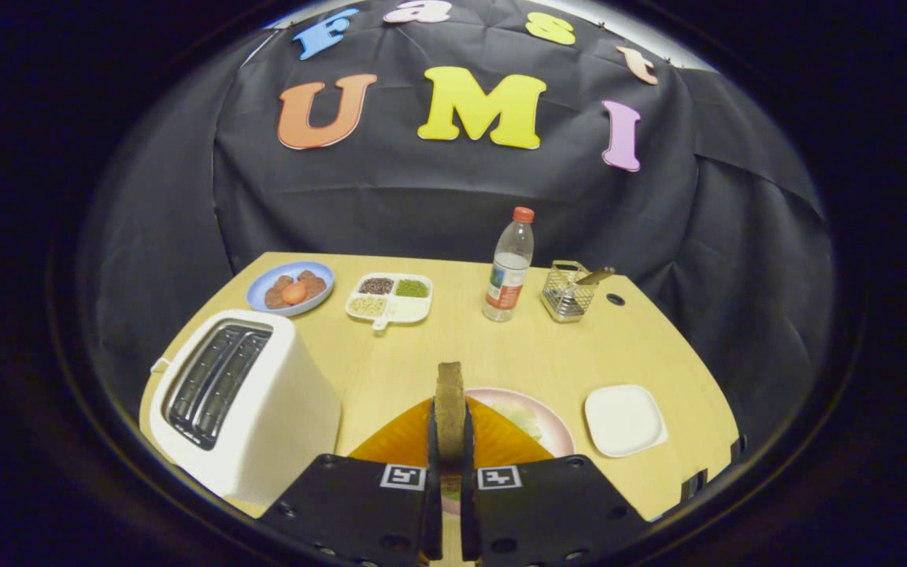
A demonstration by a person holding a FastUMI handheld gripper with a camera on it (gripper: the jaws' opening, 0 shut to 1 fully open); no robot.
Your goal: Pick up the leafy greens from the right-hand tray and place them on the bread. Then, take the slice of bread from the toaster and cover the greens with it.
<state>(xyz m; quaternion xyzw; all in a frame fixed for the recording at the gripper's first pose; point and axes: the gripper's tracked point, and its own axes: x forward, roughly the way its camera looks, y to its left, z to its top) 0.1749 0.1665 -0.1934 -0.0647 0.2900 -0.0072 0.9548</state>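
Gripper [450, 457]: fingers closed on bread slice [449, 409], held upright on edge between them, both pressing its faces. Pink plate [549, 417] near table's [390, 362] front edge, just ahead of fingers; leafy greens [523, 417] lie on it; orange wedge there, identity unclear. Toaster [241, 402] at front-left corner, slots empty. White tray [624, 420] at front right, bare. Step judged: cover greens. Advice: lay slice flat, centre over greens, lower to contact, then open fingers

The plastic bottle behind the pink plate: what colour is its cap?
Red-orange. The clear plastic bottle's cap shows best in the gripper view, beyond the fingers.
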